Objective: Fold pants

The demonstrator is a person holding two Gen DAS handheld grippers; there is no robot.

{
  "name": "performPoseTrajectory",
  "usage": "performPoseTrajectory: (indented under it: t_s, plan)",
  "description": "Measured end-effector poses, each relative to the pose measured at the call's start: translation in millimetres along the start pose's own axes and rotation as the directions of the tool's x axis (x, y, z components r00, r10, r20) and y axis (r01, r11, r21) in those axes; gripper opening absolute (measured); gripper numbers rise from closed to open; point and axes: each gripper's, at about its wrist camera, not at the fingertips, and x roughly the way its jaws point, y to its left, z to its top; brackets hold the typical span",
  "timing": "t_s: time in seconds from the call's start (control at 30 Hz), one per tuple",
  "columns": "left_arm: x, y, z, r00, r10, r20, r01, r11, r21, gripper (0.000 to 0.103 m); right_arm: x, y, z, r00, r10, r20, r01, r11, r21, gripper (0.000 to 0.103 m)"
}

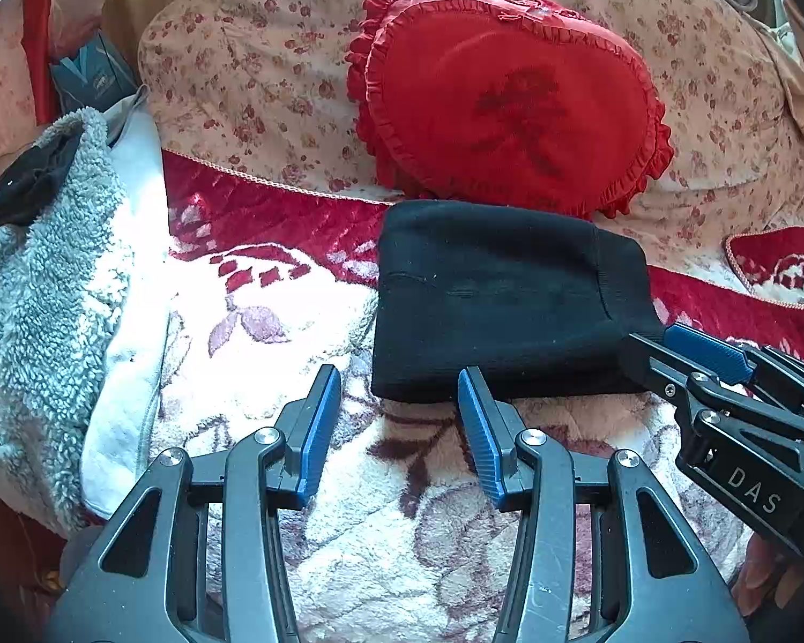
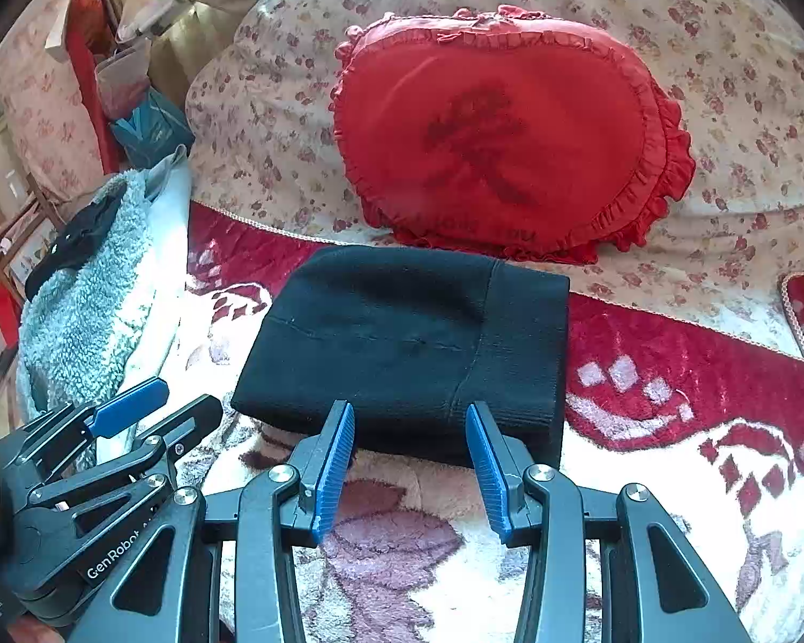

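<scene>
The black pants (image 1: pixel 498 294) lie folded into a compact rectangle on the red and white floral blanket (image 1: pixel 273 332); they also show in the right wrist view (image 2: pixel 402 343). My left gripper (image 1: pixel 399 375) is open and empty, just short of the fold's near left corner. My right gripper (image 2: pixel 410 412) is open and empty at the fold's near edge. In the left wrist view the right gripper (image 1: pixel 670 343) sits at the fold's near right corner. In the right wrist view the left gripper (image 2: pixel 182 402) sits left of the fold.
A red heart-shaped ruffled cushion (image 1: pixel 509 102) leans on a floral pillow (image 1: pixel 252 69) right behind the pants. A grey fleece garment (image 1: pixel 43 289) is heaped at the left. Boxes and clutter (image 2: pixel 134 107) stand at the far left beyond the bed.
</scene>
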Motion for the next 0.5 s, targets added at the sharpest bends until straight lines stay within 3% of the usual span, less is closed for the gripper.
performPoseTrajectory:
  t_s: [0.5]
  plan:
    - [0.9,-1.7,-1.9,1.0,0.0,-0.004,0.0,1.0,-0.002,0.045,5.1,-0.4,-2.0,1.0,0.007,-0.011,-0.007,1.0,0.002,0.042]
